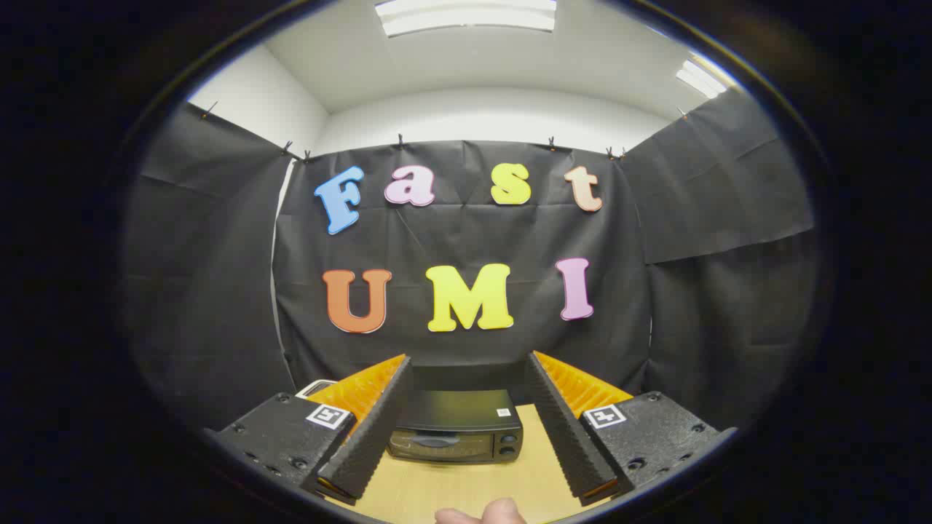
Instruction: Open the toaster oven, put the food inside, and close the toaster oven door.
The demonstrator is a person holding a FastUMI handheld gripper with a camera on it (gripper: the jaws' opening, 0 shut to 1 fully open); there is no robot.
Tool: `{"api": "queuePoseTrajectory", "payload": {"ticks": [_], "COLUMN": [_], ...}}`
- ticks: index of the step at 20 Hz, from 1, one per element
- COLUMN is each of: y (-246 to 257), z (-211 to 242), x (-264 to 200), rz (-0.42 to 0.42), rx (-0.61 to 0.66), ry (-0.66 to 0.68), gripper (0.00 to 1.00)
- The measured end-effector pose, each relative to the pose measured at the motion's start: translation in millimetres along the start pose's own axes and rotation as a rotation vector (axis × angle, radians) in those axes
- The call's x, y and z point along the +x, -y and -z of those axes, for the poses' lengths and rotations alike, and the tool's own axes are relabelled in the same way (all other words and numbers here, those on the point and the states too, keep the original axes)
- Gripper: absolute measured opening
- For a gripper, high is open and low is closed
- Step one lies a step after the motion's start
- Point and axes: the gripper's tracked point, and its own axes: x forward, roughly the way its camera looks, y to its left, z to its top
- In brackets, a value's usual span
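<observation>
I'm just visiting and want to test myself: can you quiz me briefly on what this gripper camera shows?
1. True or false: the toaster oven door is shut.
2. The gripper fingers are: A) open, holding nothing B) clamped on food C) pressing the door.
3. What does the toaster oven stand on?

Key:
1. True.
2. A; the oven sits beyond the fingers, seen through the gap between them.
3. A light wooden table, against the black cloth wall.
</observation>
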Motion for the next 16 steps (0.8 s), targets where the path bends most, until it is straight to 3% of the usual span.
{"api": "queuePoseTrajectory", "payload": {"ticks": [16], "y": [9.8], "z": [2.5], "x": [-6.1], "rz": [0.028], "rx": [0.003], "ry": [-0.023], "gripper": [1.00]}}
